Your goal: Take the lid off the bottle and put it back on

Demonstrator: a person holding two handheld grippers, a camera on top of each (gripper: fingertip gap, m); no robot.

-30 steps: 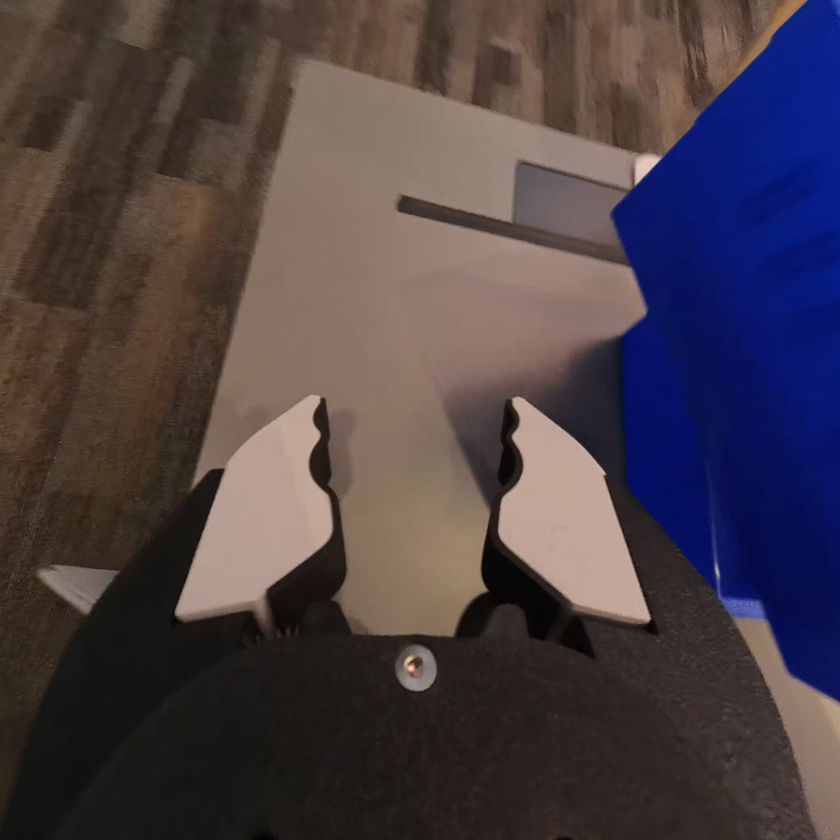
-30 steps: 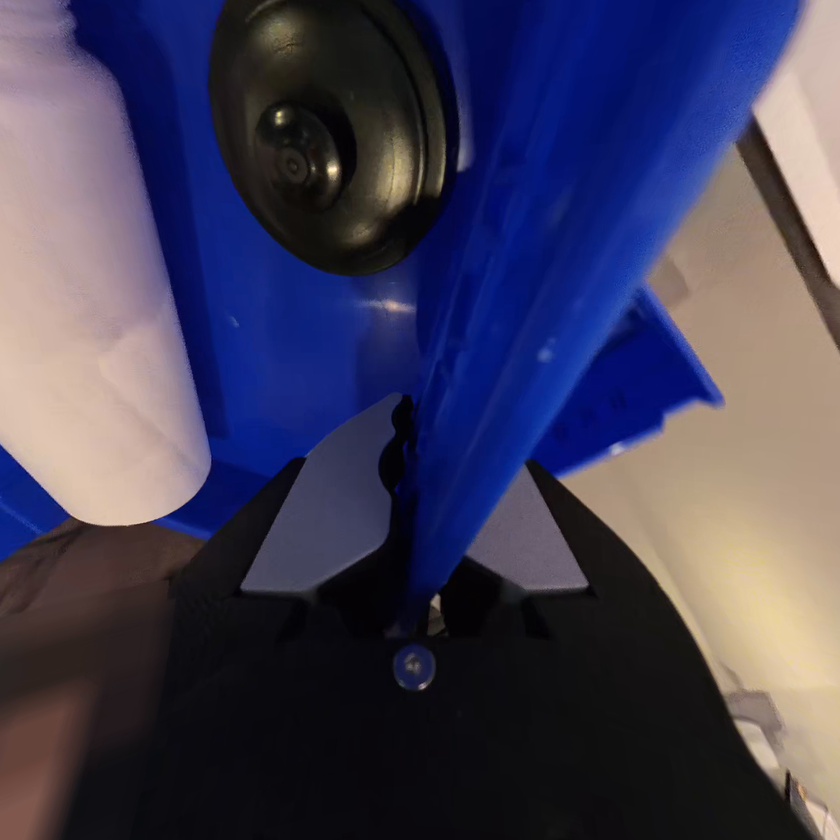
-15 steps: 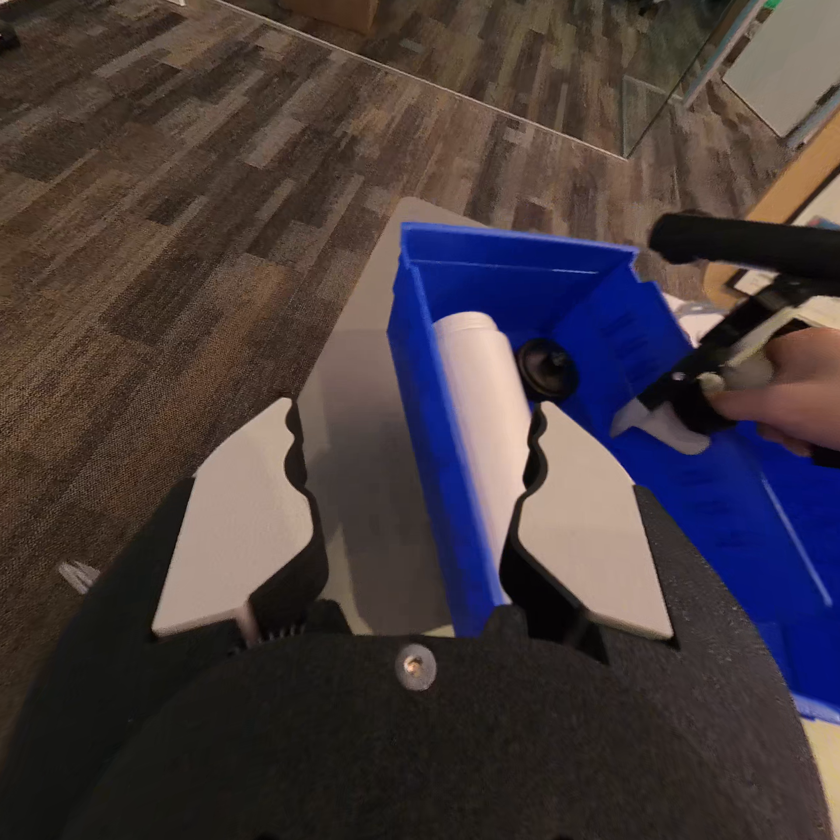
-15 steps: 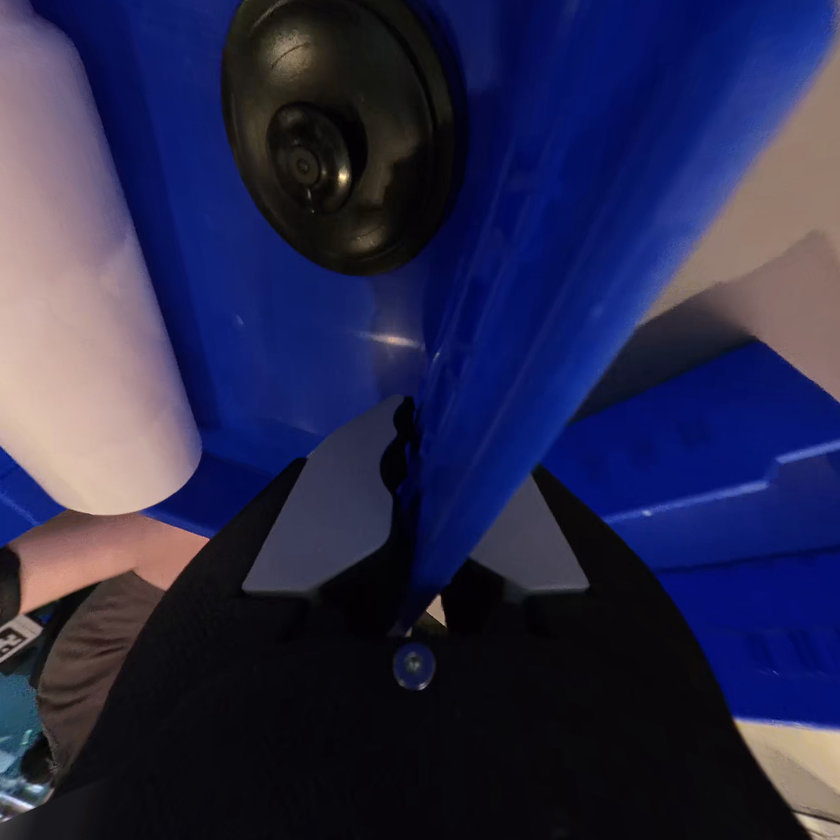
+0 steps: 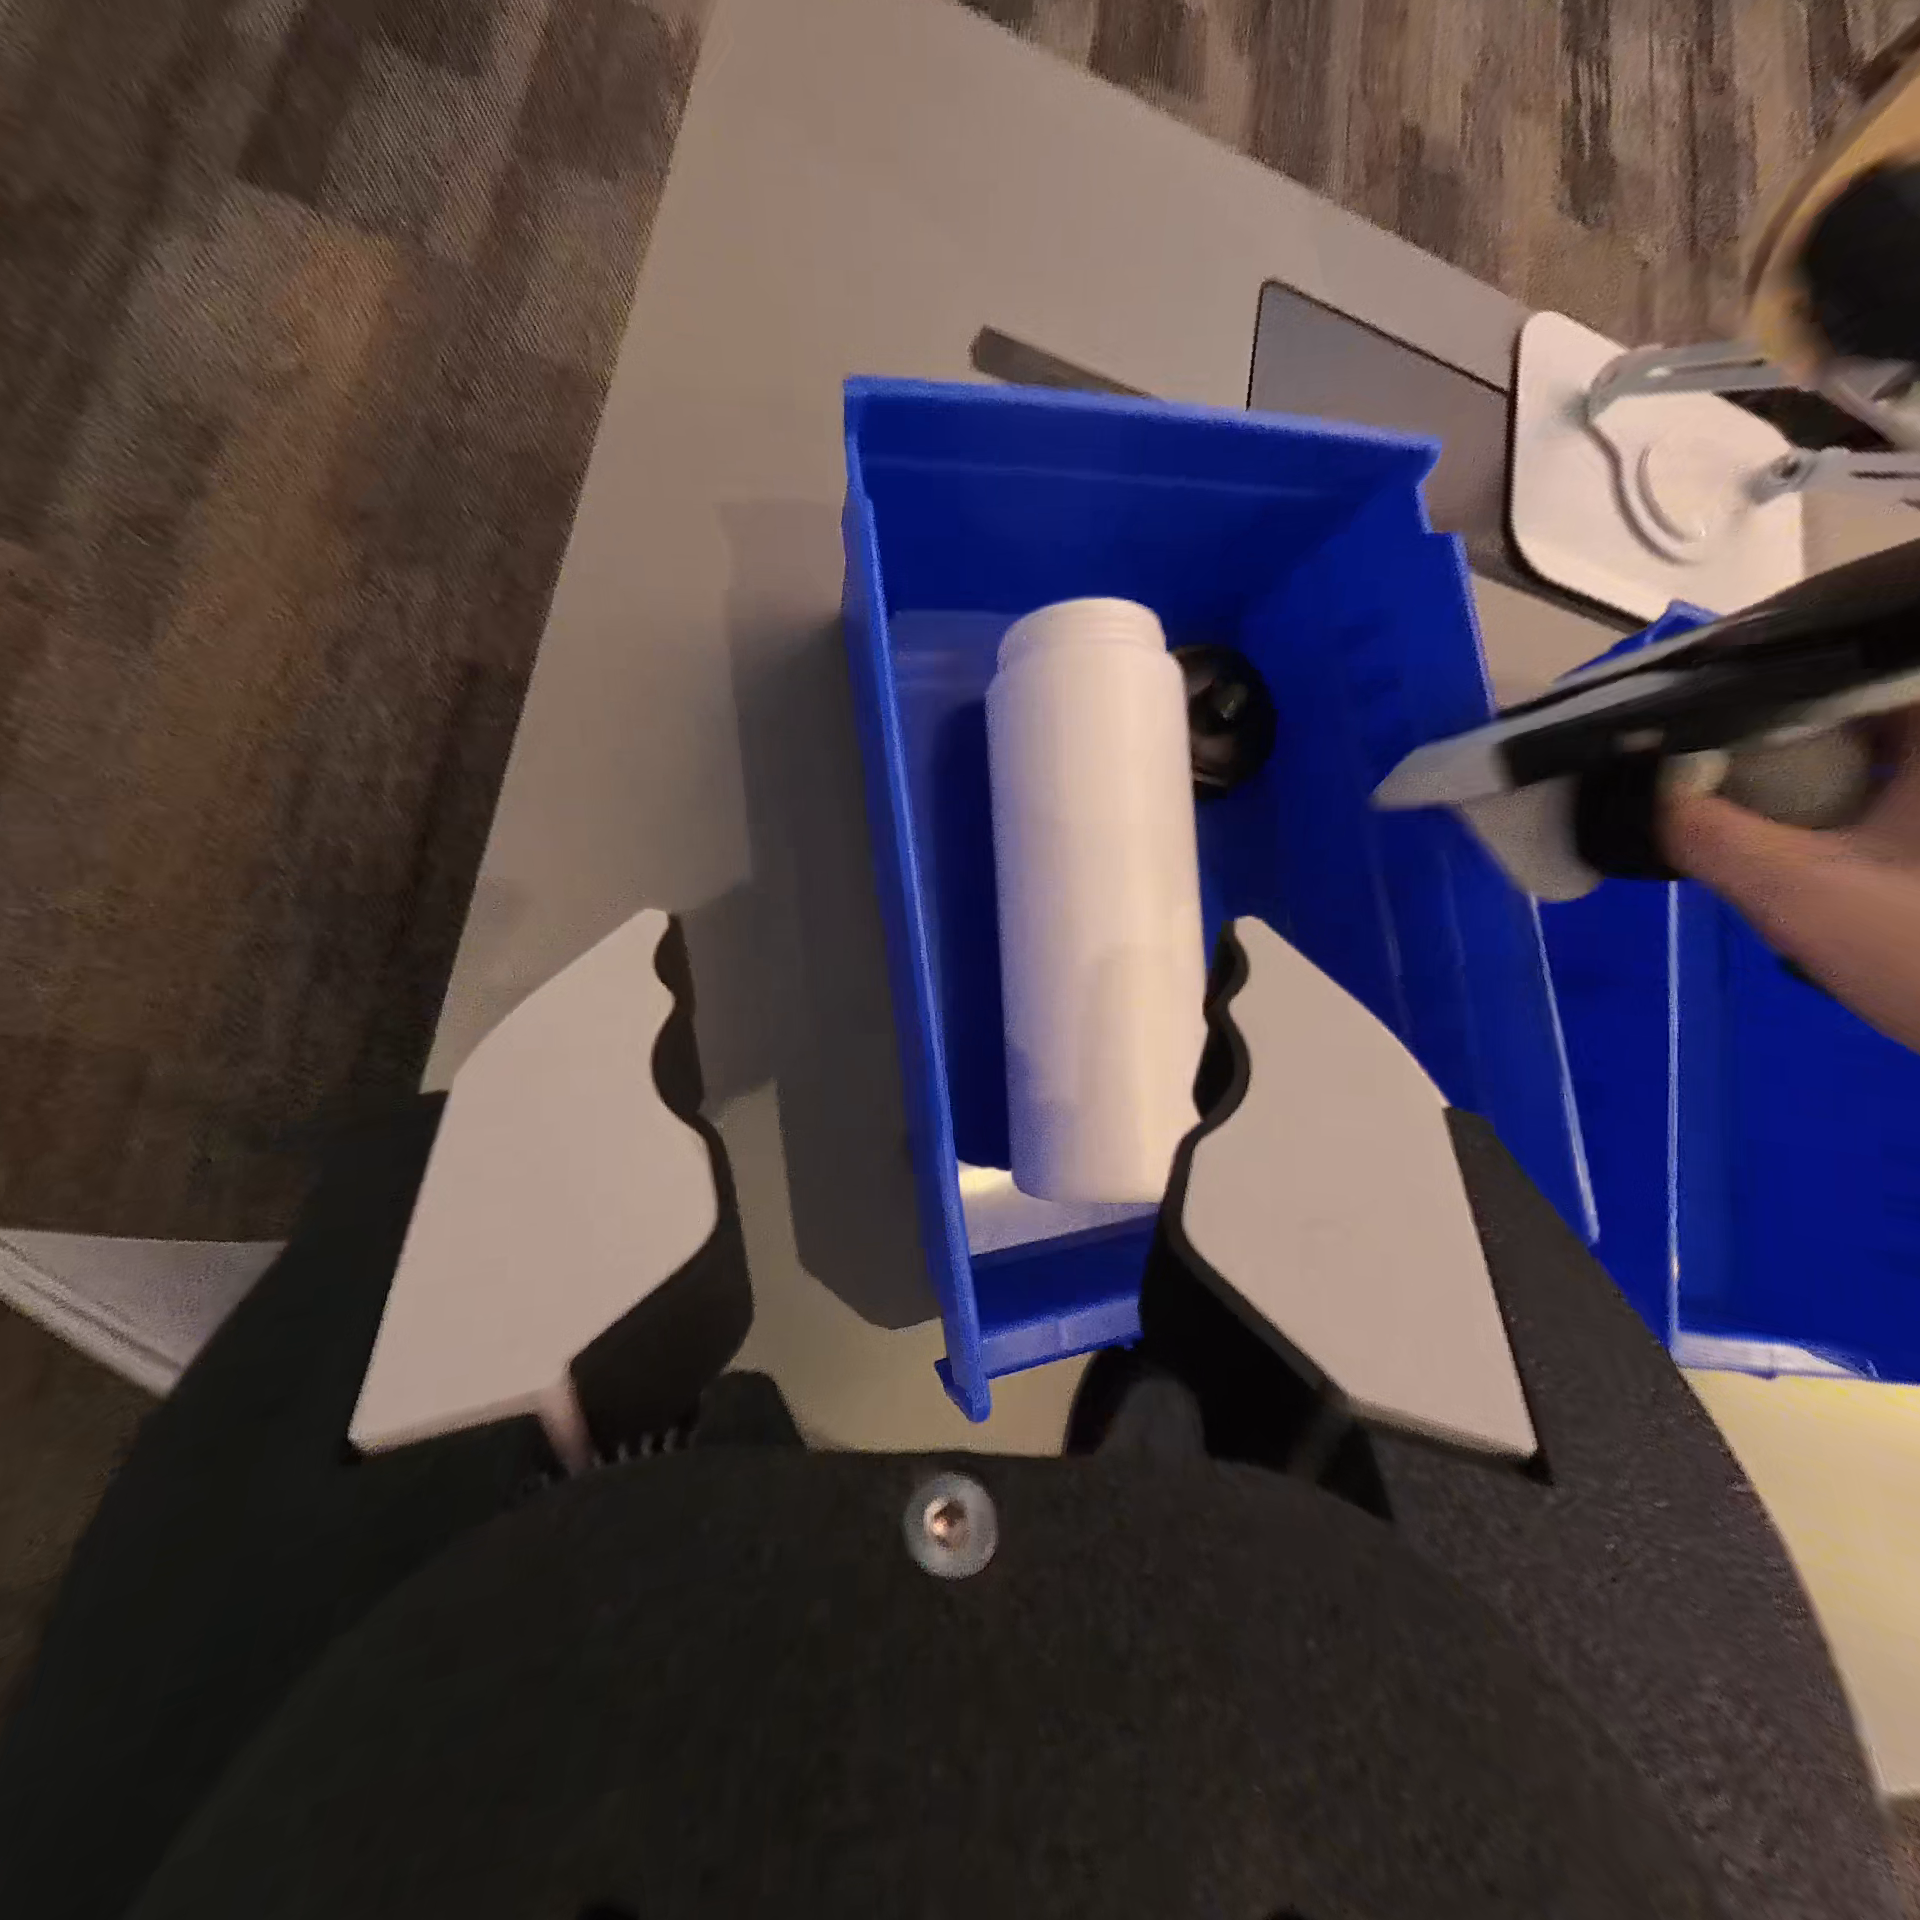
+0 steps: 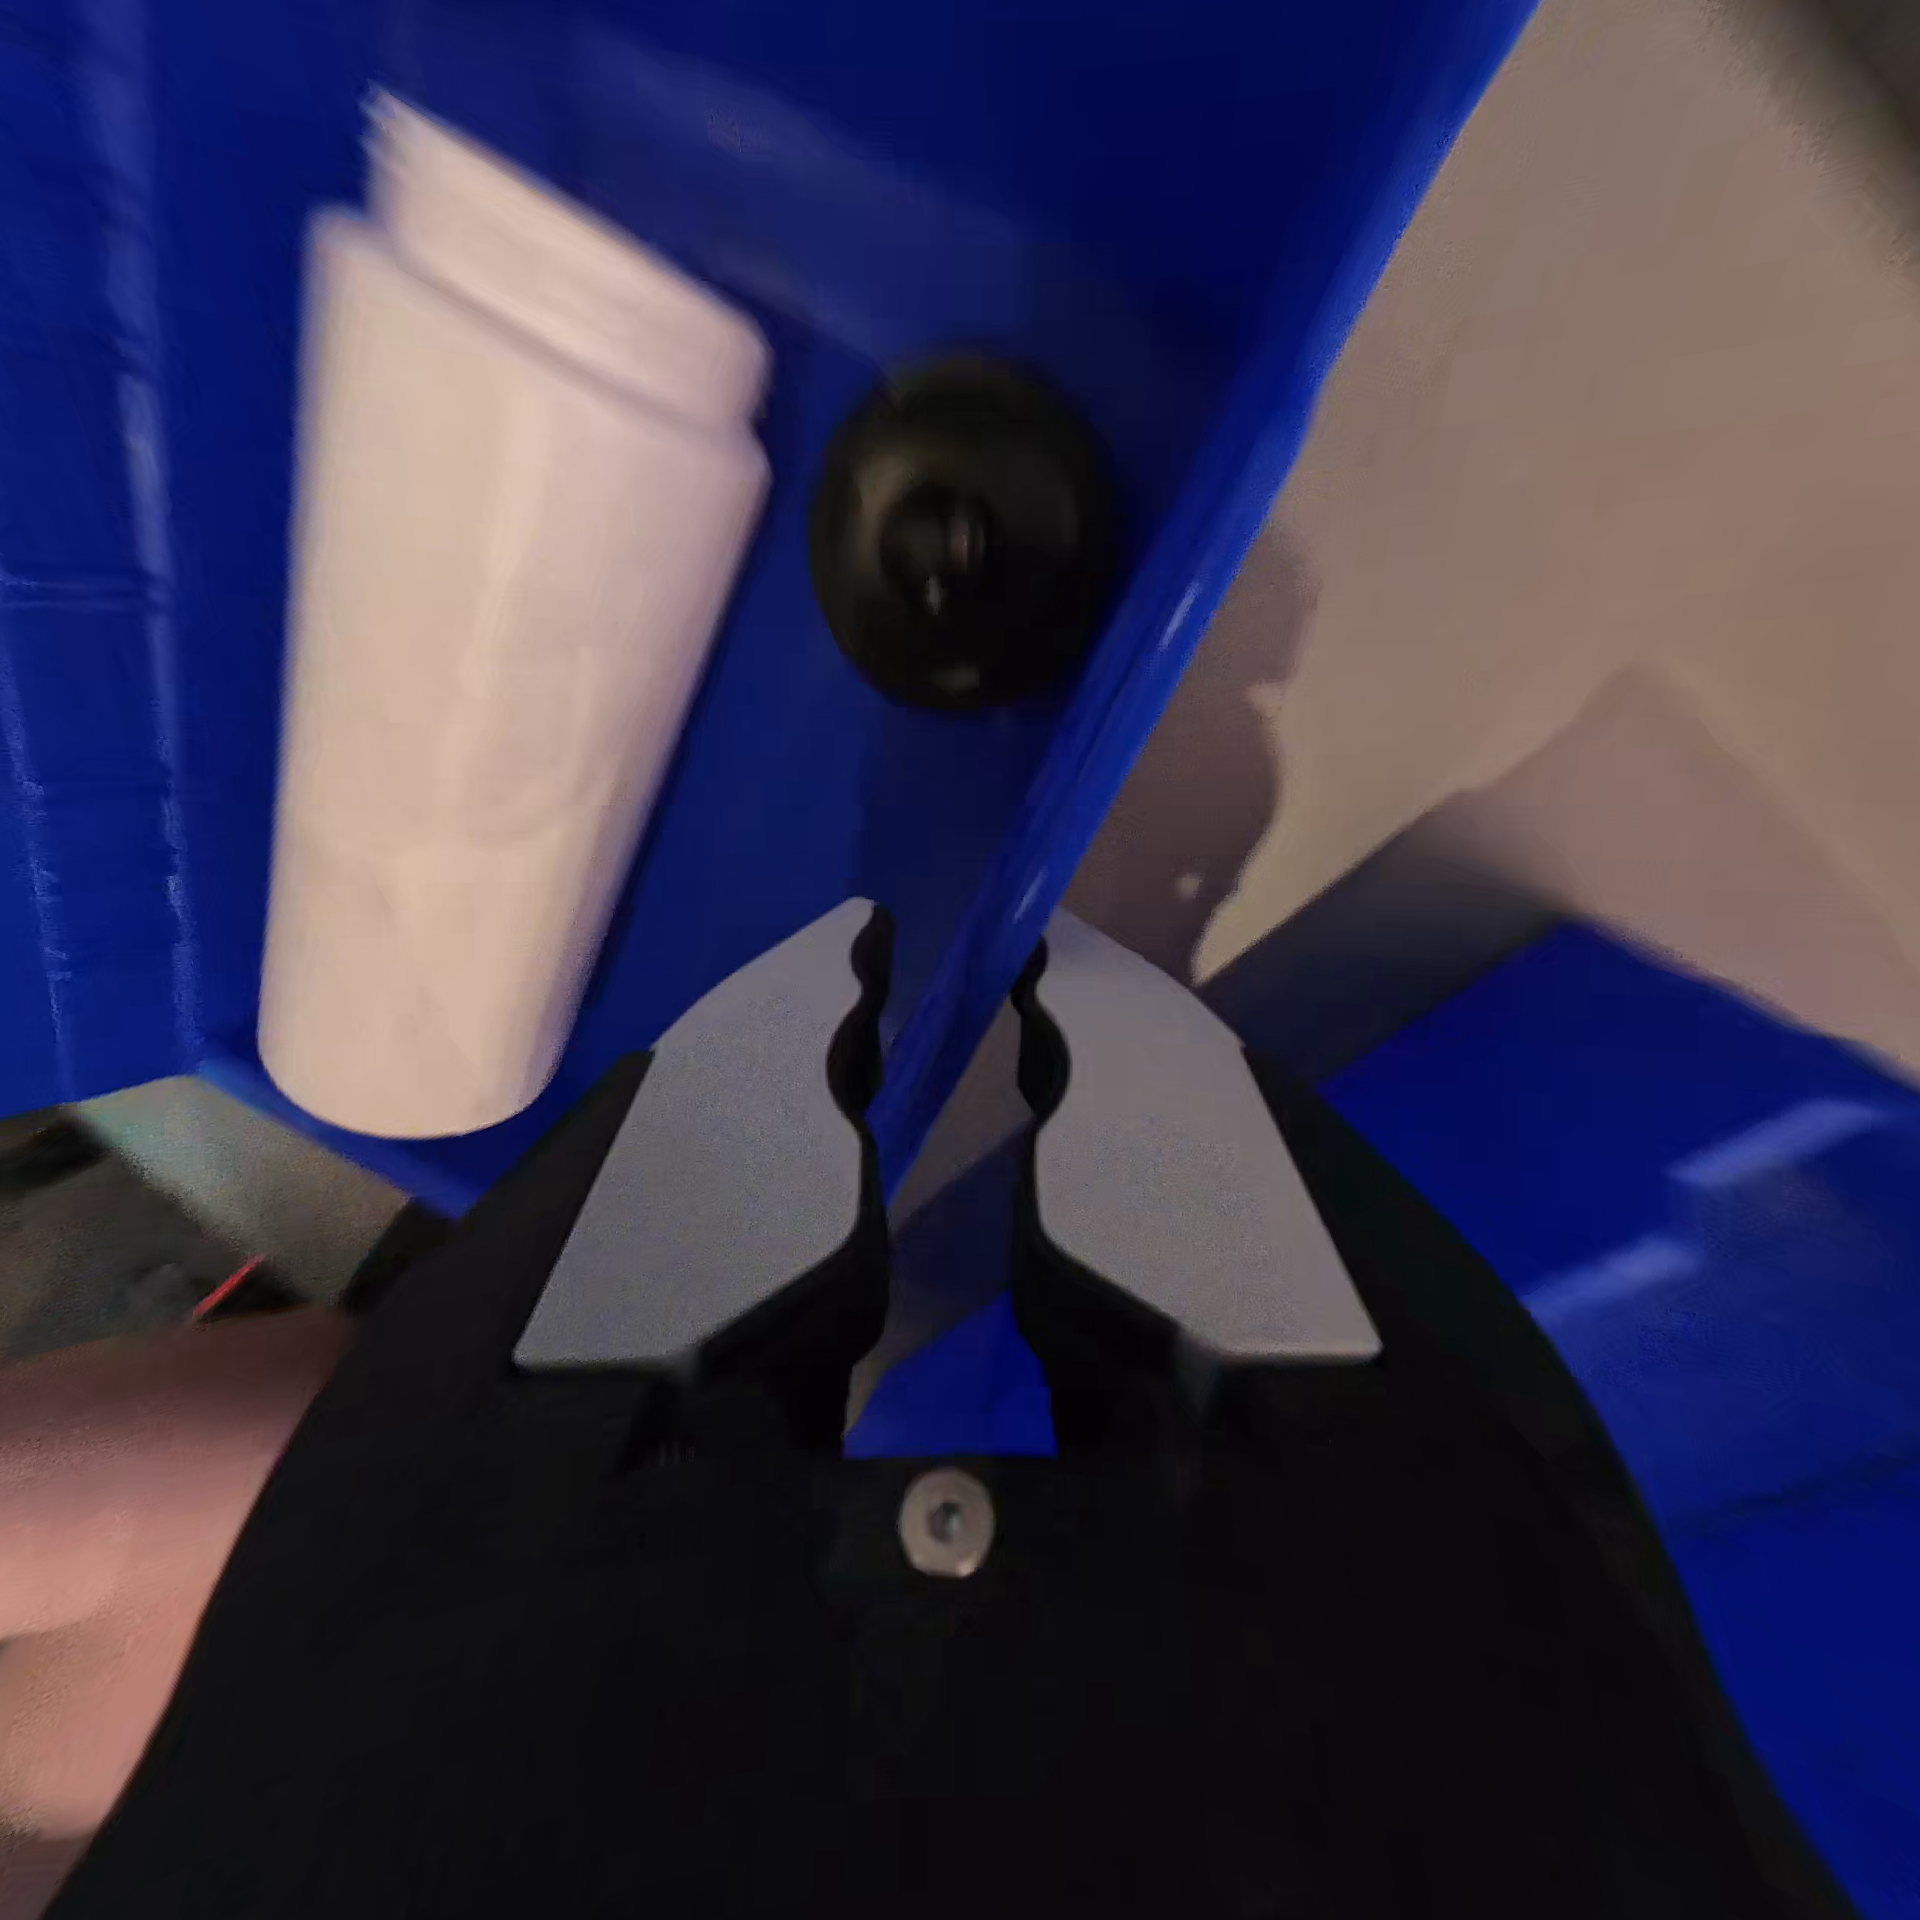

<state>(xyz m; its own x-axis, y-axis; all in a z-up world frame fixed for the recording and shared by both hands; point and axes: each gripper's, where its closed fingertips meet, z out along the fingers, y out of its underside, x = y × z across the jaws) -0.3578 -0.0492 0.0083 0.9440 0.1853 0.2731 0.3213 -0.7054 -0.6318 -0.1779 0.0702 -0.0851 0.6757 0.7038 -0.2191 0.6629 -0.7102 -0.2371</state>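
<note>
Smooth white cylindrical bottle (image 5: 1091, 914) lies uncapped in the glossy blue plastic bin (image 5: 904, 831), just ahead of the wide-open left hand-held gripper (image 5: 951, 971). Its round black lid (image 6: 961, 535) sits beside the threaded neck. Right hand-held gripper (image 6: 956, 945) straddles the bin's thin wall, fingers slightly parted.

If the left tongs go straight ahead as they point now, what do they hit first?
Probably the blue bin: its near end wall lies between the open left tongs, ahead of the white bottle lying inside. Depth is uncertain.

White bottle (image 5: 1091, 894), black lid (image 5: 1226, 717), blue bin (image 5: 904, 831)
</note>
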